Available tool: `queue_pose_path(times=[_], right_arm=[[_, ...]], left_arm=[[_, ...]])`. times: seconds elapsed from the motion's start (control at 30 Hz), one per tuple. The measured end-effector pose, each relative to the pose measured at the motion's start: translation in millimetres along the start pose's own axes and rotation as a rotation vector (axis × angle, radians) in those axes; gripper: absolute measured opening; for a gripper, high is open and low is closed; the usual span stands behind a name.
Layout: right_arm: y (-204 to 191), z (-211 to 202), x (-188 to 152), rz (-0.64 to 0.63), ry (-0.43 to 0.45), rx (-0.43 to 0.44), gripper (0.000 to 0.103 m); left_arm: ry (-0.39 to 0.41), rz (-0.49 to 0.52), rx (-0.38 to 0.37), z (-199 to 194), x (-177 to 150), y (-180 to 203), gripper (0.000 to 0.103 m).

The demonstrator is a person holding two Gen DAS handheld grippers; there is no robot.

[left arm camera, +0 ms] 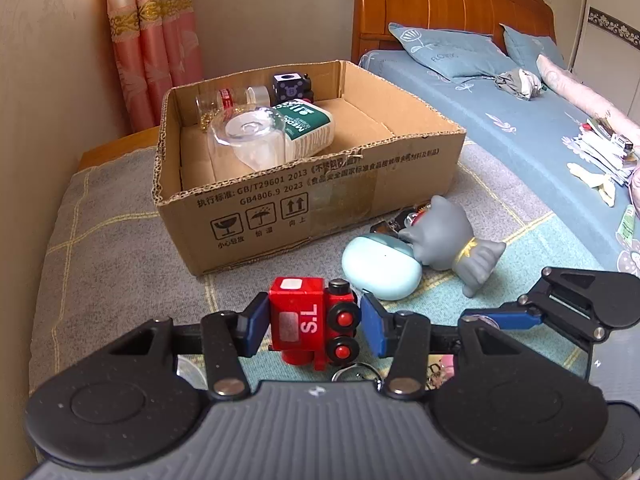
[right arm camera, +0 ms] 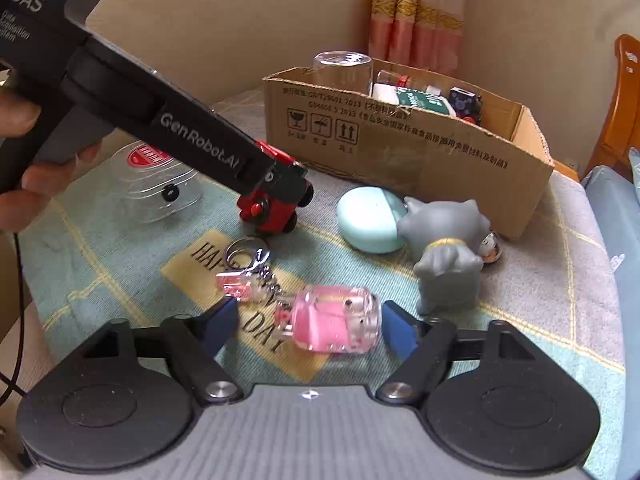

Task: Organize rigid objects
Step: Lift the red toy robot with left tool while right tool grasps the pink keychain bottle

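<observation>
On the left, the left gripper [left arm camera: 316, 322] is pinching the red toy train [left arm camera: 314, 322], its blue pads pressed to the train's two sides, with the toy low over the checked blanket [left arm camera: 100, 240]. The step in hand looks like the pick-up: next comes a lift and a carry to the cardboard box [left arm camera: 304, 200] just beyond, which already holds a bottle and a clear cup. To the right, the right gripper [right arm camera: 310, 326] stands spread around the pink keychain charm [right arm camera: 334, 320], pads not yet touching it; it must close before lifting. Farther right lie a mint case [right arm camera: 368, 220] and a grey figurine [right arm camera: 444, 248], both near the box.
</observation>
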State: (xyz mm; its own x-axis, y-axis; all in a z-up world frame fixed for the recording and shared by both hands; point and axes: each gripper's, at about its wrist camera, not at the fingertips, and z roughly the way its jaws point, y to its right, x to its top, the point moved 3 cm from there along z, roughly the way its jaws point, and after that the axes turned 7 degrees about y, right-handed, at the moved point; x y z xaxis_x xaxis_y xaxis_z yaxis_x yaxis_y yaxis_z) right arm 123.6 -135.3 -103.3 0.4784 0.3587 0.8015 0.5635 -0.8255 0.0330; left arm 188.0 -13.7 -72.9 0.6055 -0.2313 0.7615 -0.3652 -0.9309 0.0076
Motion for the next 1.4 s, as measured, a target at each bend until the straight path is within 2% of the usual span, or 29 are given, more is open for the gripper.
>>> queue_pose_path(times=[0.03, 0.1, 0.27, 0.43, 0.73, 0.83, 1.03, 1.17, 1.4], right_arm=[[1.0, -0.4, 0.6, 0.002, 0.0, -0.006, 0.059], [2.6, -2.9, 0.4, 0.008, -0.007, -0.01, 0.056], [15.9, -15.8, -7.3, 0.034, -0.026, -0.038, 0.056], [25.8, -27.1, -16.0, 0.064, -0.034, -0.051, 0.056], [24.4, -15.6, -10.6, 0.063, -0.022, -0.052, 0.06], [22.5, -16.3, -10.0, 0.051, -0.021, -0.056, 0.056], [34.9, -27.2, -16.1, 0.066, -0.045, -0.069, 0.056], [41.4, -36.1, -22.2, 0.071, -0.059, -0.072, 0.056], [39.7, -36.7, -24.9, 0.084, -0.035, -0.071, 0.059]], left_arm=[[-0.003, 0.003, -0.002, 2.6, 0.3, 0.3, 0.048], [-0.008, 0.013, -0.002, 8.3, 1.4, 2.4, 0.048], [-0.028, 0.03, -0.025, 24.8, 0.6, 9.7, 0.049], [-0.039, 0.027, -0.008, 31.0, -9.6, 12.7, 0.051], [-0.026, 0.013, 0.012, 30.6, -14.3, 13.4, 0.05], [-0.034, 0.002, 0.012, 29.2, -12.9, 10.6, 0.049], [-0.034, 0.024, 0.038, 18.3, -6.5, -1.3, 0.048], [-0.044, 0.028, 0.006, 16.7, -10.8, 2.4, 0.048], [-0.026, -0.009, 0.014, 21.6, -21.8, 5.5, 0.051]])
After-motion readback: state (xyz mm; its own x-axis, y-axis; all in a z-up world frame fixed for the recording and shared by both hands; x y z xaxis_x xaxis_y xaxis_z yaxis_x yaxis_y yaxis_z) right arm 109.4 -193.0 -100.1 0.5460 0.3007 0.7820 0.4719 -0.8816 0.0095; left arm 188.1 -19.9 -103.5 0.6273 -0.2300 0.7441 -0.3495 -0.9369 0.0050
